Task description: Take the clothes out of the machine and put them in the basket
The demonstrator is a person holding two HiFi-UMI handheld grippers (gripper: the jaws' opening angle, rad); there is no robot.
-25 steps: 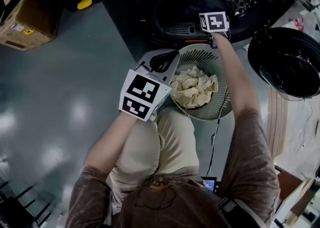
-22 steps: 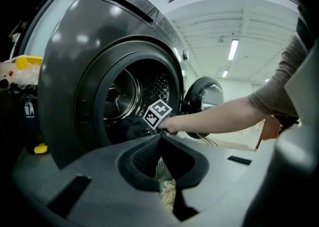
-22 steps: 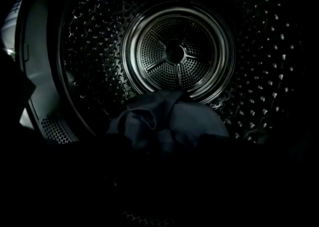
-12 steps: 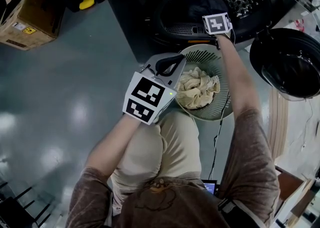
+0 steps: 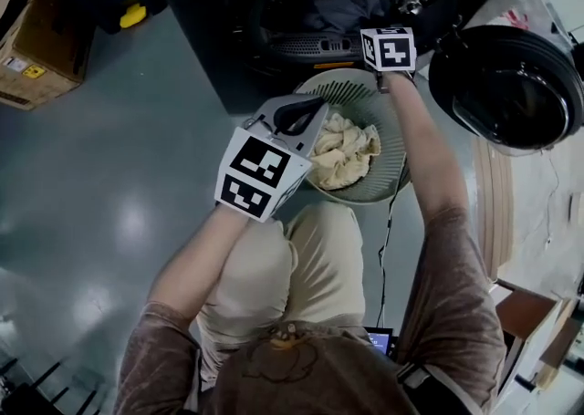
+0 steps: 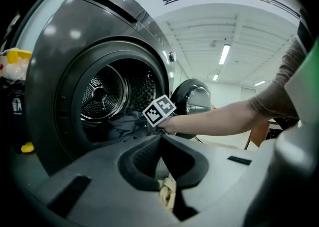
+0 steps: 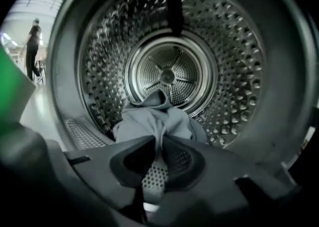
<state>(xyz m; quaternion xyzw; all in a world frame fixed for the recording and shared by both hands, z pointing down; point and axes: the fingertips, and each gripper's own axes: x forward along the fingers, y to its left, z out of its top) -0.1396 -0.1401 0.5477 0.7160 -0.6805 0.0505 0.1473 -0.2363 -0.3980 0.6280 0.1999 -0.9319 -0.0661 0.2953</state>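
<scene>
A grey garment [image 7: 154, 121] lies at the front of the washing machine's steel drum [image 7: 219, 46]. My right gripper [image 7: 158, 143] has just been closing and is shut on a fold of that garment. In the head view its marker cube [image 5: 389, 46] sits at the drum mouth, above the basket's far rim. The round grey basket [image 5: 401, 162] stands on the floor before the machine with a cream cloth [image 5: 342, 153] in it. My left gripper [image 5: 306, 114] hovers over the basket's left rim, its jaws shut with nothing between them. Below them a bit of the cream cloth [image 6: 167, 191] shows.
The machine's round door [image 5: 506, 85] hangs open to the right of the basket. A cardboard box [image 5: 36, 48] and a dark case with a yellow part [image 5: 132, 15] stand on the grey floor at far left. A person [image 7: 34, 41] stands far off.
The right gripper's cube has drawn back a little from inside the drum mouth toward its lip. The left gripper has slid slightly along the basket's left rim. The whole view has shifted.
</scene>
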